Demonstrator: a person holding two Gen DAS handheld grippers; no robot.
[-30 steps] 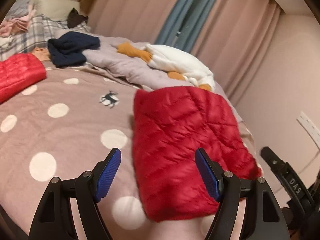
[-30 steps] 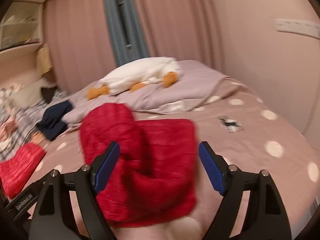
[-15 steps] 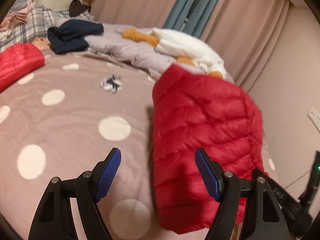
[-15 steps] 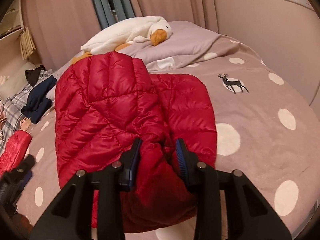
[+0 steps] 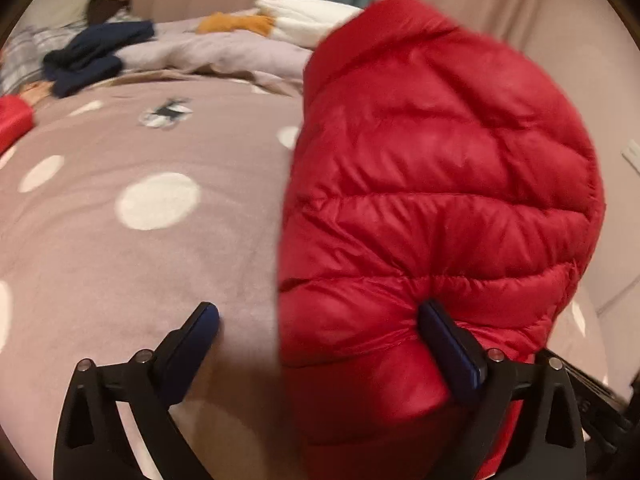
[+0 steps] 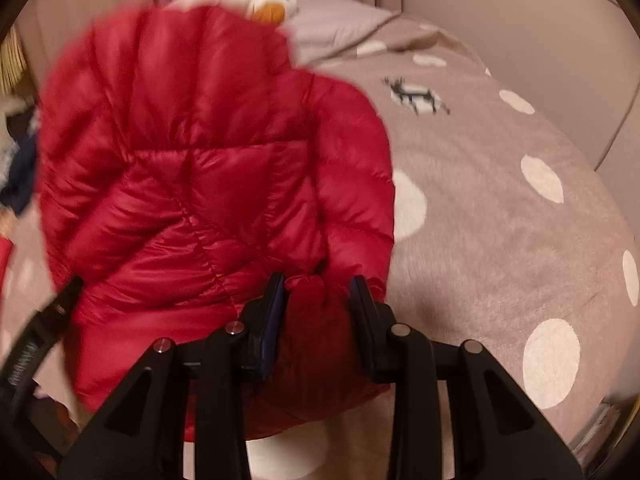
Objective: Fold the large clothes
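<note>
Bulging quilted red jacket [image 6: 192,168], glossy

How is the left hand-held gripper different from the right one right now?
The left hand-held gripper is wide and opening; only its one finger touches the red puffy jacket. The right hand-held gripper is narrow, pinching a bunch of the jacket's edge. Both have black frames, dark blue pads, and point down at the spotted blanket.

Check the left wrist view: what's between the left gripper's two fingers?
Left gripper, jaws opening: bare dotted blanket on the left side of the gap, the red puffer jacket edge on the right, bulging against the right finger. Left wrist view only.
</note>
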